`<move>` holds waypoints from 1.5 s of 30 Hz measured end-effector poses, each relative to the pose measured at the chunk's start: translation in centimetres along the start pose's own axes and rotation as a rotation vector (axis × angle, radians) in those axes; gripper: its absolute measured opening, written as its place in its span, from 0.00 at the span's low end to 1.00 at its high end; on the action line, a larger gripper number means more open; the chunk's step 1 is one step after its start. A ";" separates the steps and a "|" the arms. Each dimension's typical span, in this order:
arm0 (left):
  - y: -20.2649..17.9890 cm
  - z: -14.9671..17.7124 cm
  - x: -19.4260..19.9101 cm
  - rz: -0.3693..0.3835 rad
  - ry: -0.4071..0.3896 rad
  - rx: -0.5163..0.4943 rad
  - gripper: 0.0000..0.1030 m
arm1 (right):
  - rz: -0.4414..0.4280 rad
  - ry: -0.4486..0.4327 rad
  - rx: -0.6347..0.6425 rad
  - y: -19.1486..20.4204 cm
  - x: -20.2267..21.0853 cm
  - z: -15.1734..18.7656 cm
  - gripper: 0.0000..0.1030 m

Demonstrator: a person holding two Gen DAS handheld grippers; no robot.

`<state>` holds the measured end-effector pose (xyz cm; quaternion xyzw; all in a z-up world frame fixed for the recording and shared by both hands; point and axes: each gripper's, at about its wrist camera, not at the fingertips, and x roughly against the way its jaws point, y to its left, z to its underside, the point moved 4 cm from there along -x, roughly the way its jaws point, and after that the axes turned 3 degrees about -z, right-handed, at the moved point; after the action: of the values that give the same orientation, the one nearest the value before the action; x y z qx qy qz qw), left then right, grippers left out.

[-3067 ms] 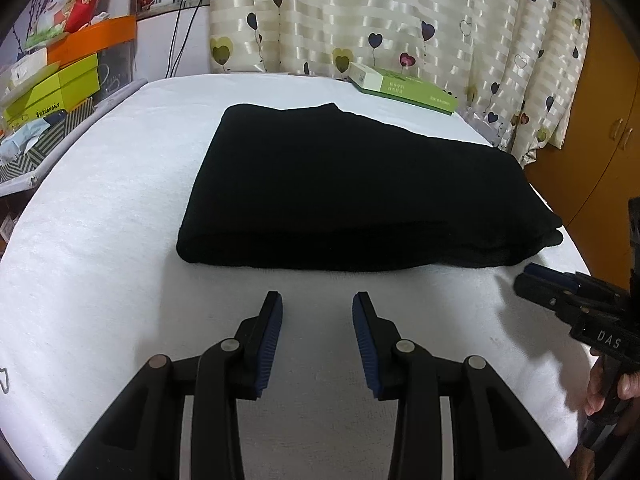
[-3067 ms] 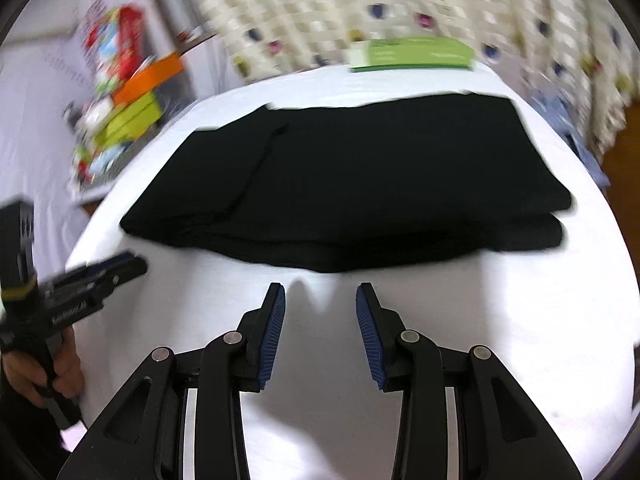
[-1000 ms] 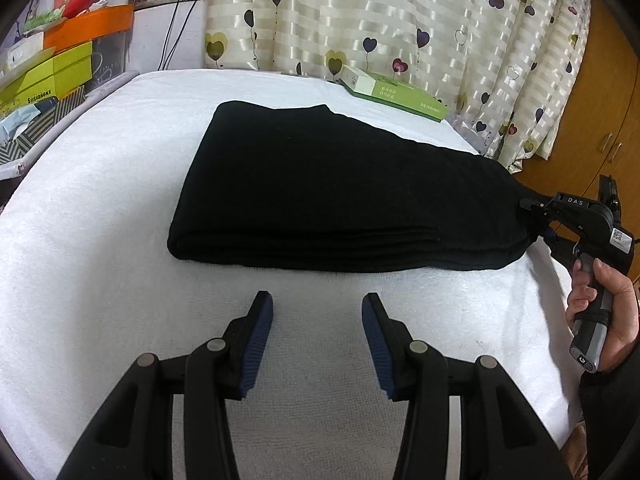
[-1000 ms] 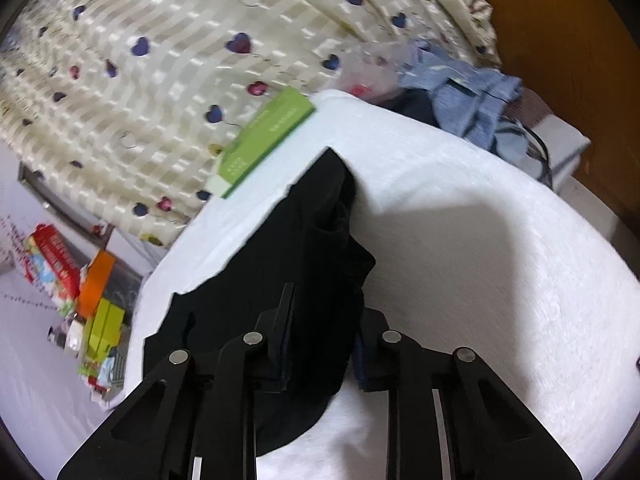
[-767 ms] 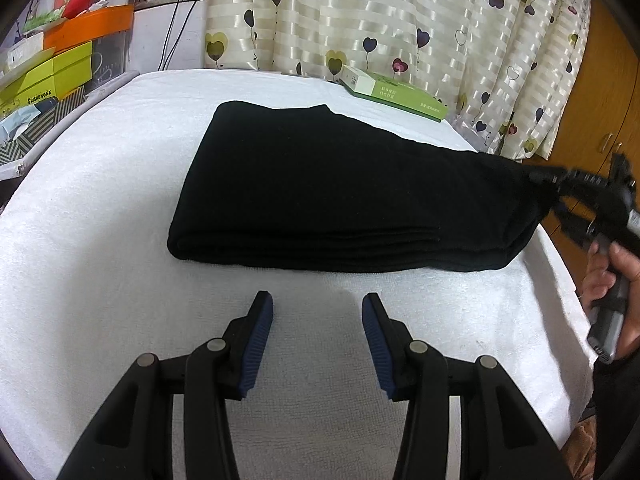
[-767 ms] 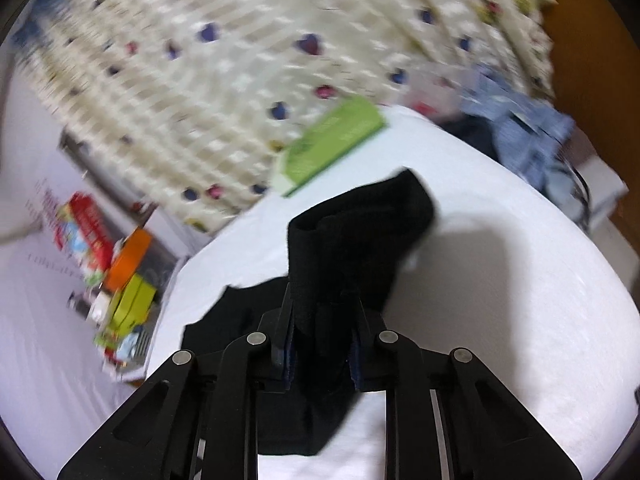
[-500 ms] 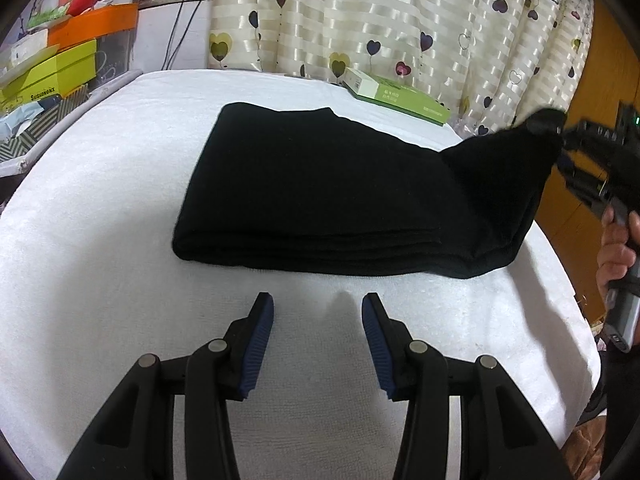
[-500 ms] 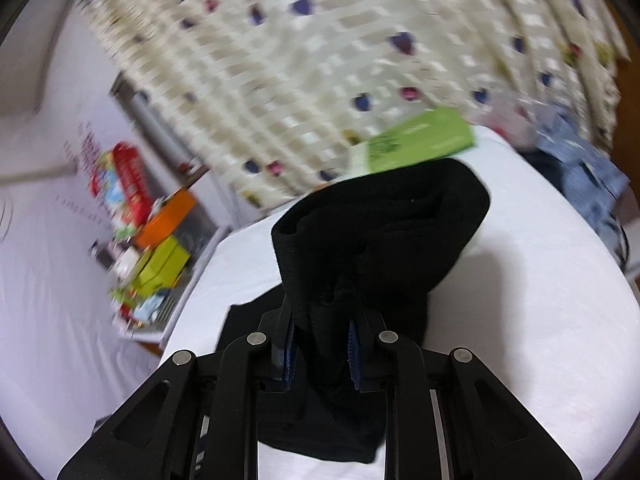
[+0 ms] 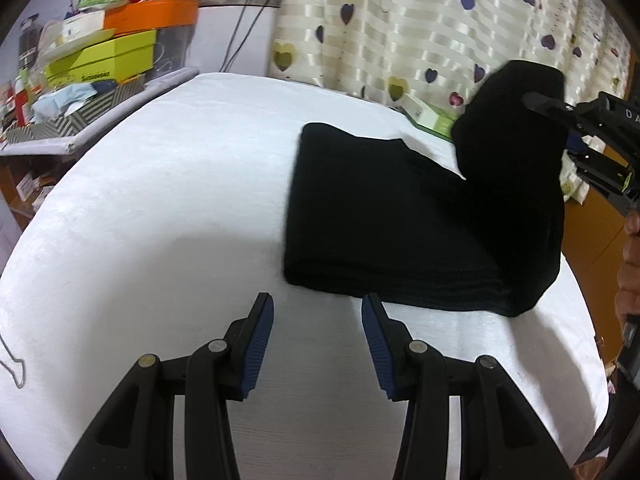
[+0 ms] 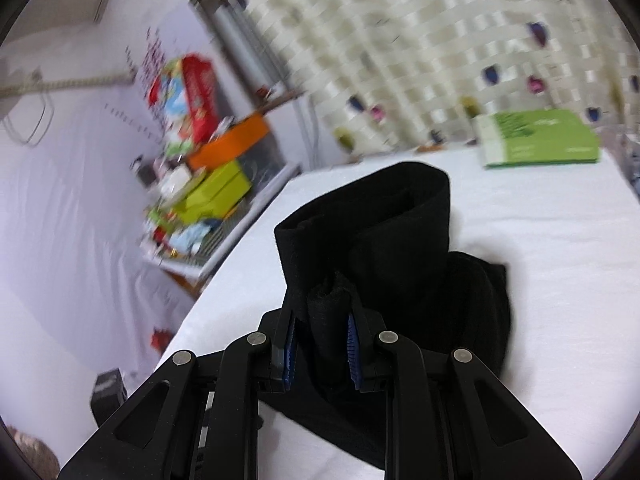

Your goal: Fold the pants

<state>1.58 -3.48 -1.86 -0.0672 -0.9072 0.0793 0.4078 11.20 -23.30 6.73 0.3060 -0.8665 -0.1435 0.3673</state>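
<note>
The black pants [image 9: 384, 216] lie folded lengthwise on the white cloth-covered table [image 9: 168, 216]. My right gripper [image 10: 320, 336] is shut on the pants' right end [image 10: 360, 224] and holds it lifted above the table, curled over toward the left. In the left wrist view that gripper [image 9: 556, 114] shows at the right edge with the raised end [image 9: 516, 120]. My left gripper [image 9: 318, 324] is open and empty, just above the table in front of the pants' near left corner.
A green box [image 10: 536, 138] lies at the table's far edge by the heart-patterned curtain [image 9: 420, 20]. Stacked boxes and clutter [image 9: 92, 56] sit on a shelf to the left. A wooden cabinet [image 9: 596, 232] stands at the right.
My right gripper closed on the pants' right end, then lifted it and carried it up and leftward over the rest. My left gripper has shifted left and stayed open.
</note>
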 end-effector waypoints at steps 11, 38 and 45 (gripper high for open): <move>2.1 0.1 0.5 -0.027 -0.007 0.044 0.47 | -0.033 0.222 0.058 1.2 -6.9 5.4 0.38; -4.0 -4.0 -1.6 0.044 -0.023 -0.137 0.47 | 0.082 0.145 0.058 -5.3 1.2 7.2 0.23; -3.2 -3.0 -1.2 0.048 -0.034 -0.143 0.49 | 0.171 0.144 0.072 -6.4 1.6 7.1 0.23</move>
<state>4.48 -6.61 -0.14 -0.1166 -0.9155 0.0251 0.3843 7.94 -29.06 -0.31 0.2537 -0.8654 -0.0581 0.4282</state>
